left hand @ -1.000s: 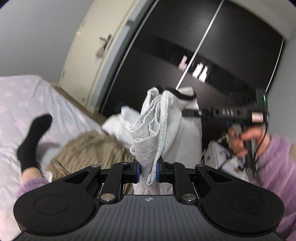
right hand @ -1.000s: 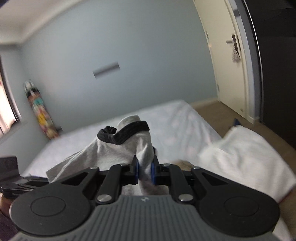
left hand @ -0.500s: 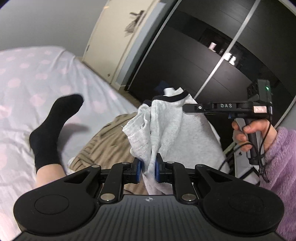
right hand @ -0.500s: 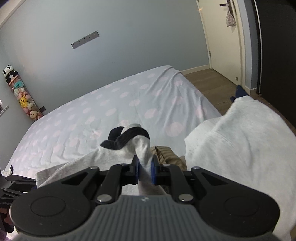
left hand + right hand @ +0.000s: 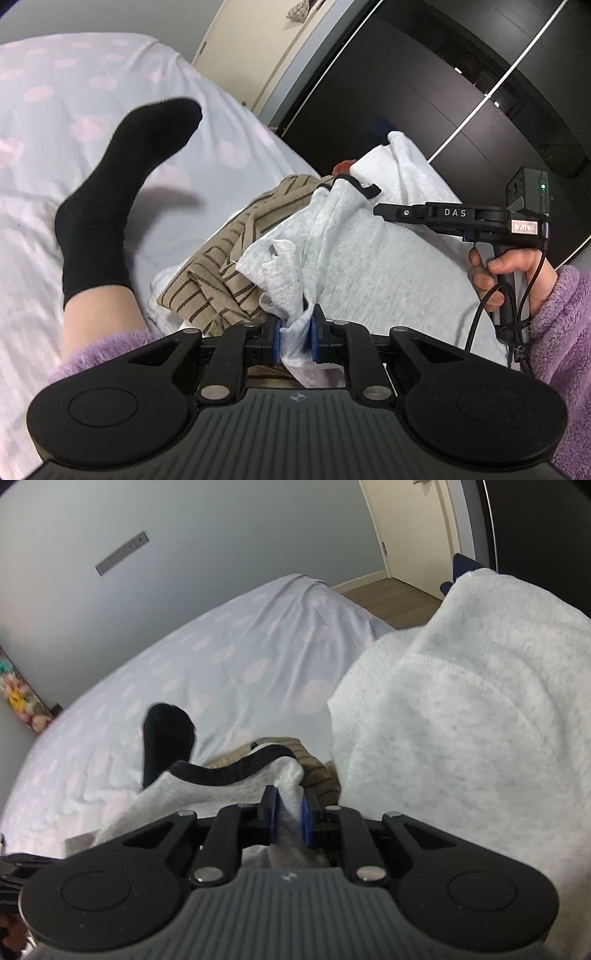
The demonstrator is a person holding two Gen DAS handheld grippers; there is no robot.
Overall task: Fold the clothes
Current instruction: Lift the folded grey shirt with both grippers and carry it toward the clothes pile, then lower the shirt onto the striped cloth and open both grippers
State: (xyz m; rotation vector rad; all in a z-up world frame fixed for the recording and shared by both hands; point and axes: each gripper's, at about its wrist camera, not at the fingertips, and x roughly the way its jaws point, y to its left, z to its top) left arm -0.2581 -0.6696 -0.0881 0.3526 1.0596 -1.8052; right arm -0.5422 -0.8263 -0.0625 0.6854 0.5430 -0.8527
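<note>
A bed [image 5: 221,122] with pink dots fills the room. The left claw [image 5: 294,341] and right claw [image 5: 288,821] each pinch the grey shirt [image 5: 332,229], held above a clothes pile [image 5: 229,266]. No fold shows yet; all folding is left.

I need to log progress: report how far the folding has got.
Done: nothing visibly folded yet. In hand: the left gripper and right gripper both pinch the grey black-trimmed garment, held bunched above the bed. Left: laying and folding it, then the brown striped garment and white fleece, both still crumpled.
</note>
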